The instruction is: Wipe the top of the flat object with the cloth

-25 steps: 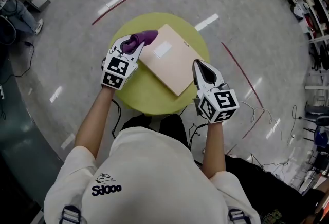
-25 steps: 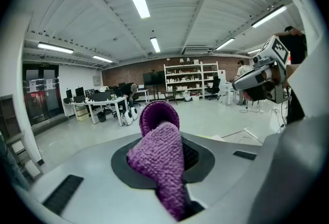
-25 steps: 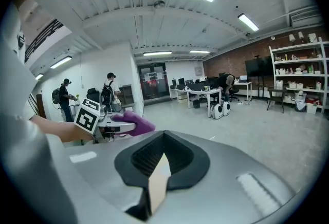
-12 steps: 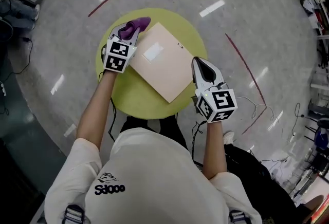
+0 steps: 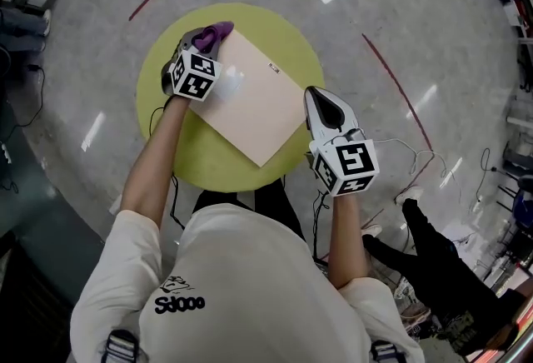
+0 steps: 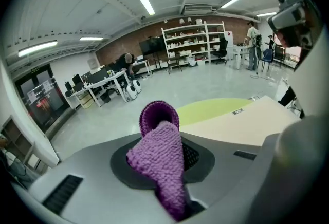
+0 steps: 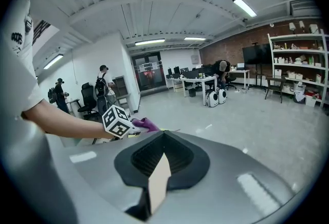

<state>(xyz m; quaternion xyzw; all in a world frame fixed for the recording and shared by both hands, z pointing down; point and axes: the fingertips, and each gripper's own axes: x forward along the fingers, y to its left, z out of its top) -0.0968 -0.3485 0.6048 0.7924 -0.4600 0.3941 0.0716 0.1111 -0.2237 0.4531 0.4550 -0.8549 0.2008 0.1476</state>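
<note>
A round yellow-green table [image 5: 208, 166] sits in the upper middle of the head view. On it lies 1 flat beige board [image 5: 250, 99], turned so that its corners point up, down, left and right in the frame.

The left gripper [image 5: 201, 43] is at the upper left of the table, beside the board's top corner. Its 2 jaws are clamped together on a purple knitted cloth [image 5: 218, 30]. In the left gripper view the cloth bulges out past the jaw tips in a rolled loop, with the board and the table's green top to the right of it. I cannot tell whether the cloth touches the board.

The right gripper [image 5: 311, 98] is at the right side of the table. Its jaws are closed on the board's right corner, and the right gripper view shows the thin beige edge pinched between them. The grey floor [image 5: 400, 12] around the table carries red lines.
</note>
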